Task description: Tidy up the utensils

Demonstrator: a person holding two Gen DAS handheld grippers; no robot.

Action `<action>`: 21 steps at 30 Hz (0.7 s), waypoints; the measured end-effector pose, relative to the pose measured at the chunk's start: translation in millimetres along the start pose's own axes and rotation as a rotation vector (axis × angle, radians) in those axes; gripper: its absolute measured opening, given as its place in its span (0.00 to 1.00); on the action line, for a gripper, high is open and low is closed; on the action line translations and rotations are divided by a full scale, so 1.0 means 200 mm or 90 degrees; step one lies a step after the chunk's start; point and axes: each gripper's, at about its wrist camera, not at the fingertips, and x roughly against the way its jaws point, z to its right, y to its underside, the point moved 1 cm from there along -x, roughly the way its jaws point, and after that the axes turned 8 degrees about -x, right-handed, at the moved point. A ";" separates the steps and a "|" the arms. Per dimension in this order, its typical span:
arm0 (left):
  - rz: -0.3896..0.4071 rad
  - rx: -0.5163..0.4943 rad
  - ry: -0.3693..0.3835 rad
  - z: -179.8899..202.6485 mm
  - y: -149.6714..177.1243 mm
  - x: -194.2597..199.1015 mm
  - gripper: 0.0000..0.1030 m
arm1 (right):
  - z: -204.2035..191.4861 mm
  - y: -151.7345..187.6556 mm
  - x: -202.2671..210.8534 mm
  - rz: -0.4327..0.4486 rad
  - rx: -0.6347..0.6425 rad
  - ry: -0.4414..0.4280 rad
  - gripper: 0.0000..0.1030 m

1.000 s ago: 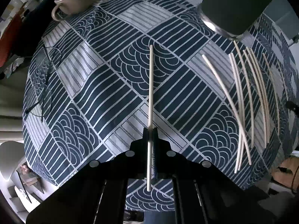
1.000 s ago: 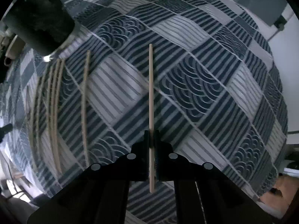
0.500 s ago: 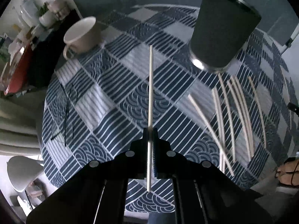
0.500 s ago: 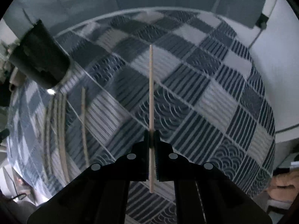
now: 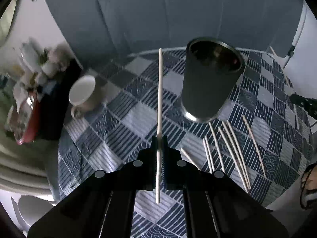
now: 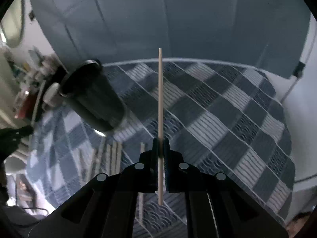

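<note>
Chopsticks: one white (image 5: 159,103) pinched in left tongs (image 5: 159,144), one tan (image 6: 160,99) pinched in right tongs (image 6: 160,146), both raised above patterned tabletop (image 5: 138,119). Seven more (image 5: 227,146) loose on tabletop beside dark cup (image 5: 210,79); cup upright, interior dark, contents not discernible. White mug (image 5: 83,93) at left, interior not visible.
</note>
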 end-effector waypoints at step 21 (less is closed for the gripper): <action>0.114 -0.043 -0.007 0.13 -0.42 0.19 0.05 | -0.43 -0.43 0.08 0.112 0.078 -0.144 0.05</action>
